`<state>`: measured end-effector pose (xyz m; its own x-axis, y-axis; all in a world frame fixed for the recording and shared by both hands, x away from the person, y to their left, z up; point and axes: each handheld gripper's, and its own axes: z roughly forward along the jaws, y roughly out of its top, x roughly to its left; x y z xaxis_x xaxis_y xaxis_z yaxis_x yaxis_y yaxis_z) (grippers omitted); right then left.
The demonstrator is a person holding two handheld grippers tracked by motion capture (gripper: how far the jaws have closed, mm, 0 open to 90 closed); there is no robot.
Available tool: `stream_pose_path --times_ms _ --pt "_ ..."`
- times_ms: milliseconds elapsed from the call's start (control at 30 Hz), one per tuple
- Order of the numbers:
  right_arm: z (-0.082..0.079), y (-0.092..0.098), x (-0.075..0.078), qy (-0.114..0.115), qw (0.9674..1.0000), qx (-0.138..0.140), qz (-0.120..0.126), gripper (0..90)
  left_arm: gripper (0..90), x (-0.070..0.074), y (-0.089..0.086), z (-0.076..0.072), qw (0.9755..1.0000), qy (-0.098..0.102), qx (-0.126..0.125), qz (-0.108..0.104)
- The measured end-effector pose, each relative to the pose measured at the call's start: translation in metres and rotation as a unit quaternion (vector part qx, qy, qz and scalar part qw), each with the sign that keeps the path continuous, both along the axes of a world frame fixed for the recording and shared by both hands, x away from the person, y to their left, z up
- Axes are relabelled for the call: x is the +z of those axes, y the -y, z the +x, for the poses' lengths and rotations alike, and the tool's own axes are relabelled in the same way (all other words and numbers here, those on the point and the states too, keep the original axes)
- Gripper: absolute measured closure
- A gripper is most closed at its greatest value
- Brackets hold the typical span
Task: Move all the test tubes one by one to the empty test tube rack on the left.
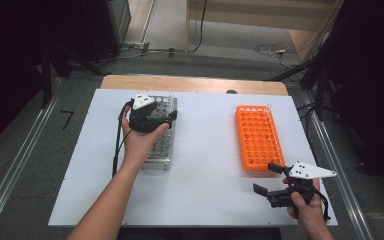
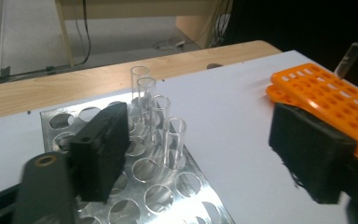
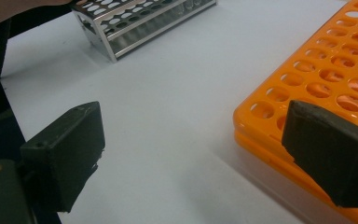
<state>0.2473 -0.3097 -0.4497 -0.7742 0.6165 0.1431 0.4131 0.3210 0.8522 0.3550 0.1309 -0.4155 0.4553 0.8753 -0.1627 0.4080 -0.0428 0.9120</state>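
A metal tube rack [image 1: 161, 145] stands on the left of the white table, with several clear glass tubes [image 2: 161, 116] upright at its far end. My left gripper [image 1: 170, 117] hovers over that end, open; in the left gripper view [image 2: 205, 154] its jaws stand wide apart with the tubes just beyond them, untouched. An orange rack [image 1: 256, 137] lies at the right, with one clear tube [image 2: 348, 58] leaning at its far corner. My right gripper [image 1: 264, 178] rests near the orange rack's near end, open and holding nothing [image 3: 191, 144].
The white tabletop [image 1: 210, 195] has bare room between the two racks. A wooden strip [image 1: 195, 84] runs along its far edge. Cables lie on the floor beyond [image 1: 275, 50], and metal rails flank the table [image 1: 15, 170].
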Motion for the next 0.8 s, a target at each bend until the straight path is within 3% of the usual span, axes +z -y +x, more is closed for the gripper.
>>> stream_pose_path --times_ms 333,533,800 --pt "0.008 0.002 0.007 0.005 1.0000 -0.007 0.002 0.5 0.0 0.002 -0.005 -0.036 0.9994 0.012 -0.031 -0.007" --pt "0.016 0.003 0.012 0.002 0.9998 -0.014 0.011 0.0 0.0 0.006 -0.008 -0.056 0.9984 0.025 -0.049 -0.012" --pt "0.031 0.004 0.018 0.008 0.9990 -0.043 0.007 0.0 0.0 0.009 -0.013 -0.084 0.9972 0.040 -0.061 -0.017"
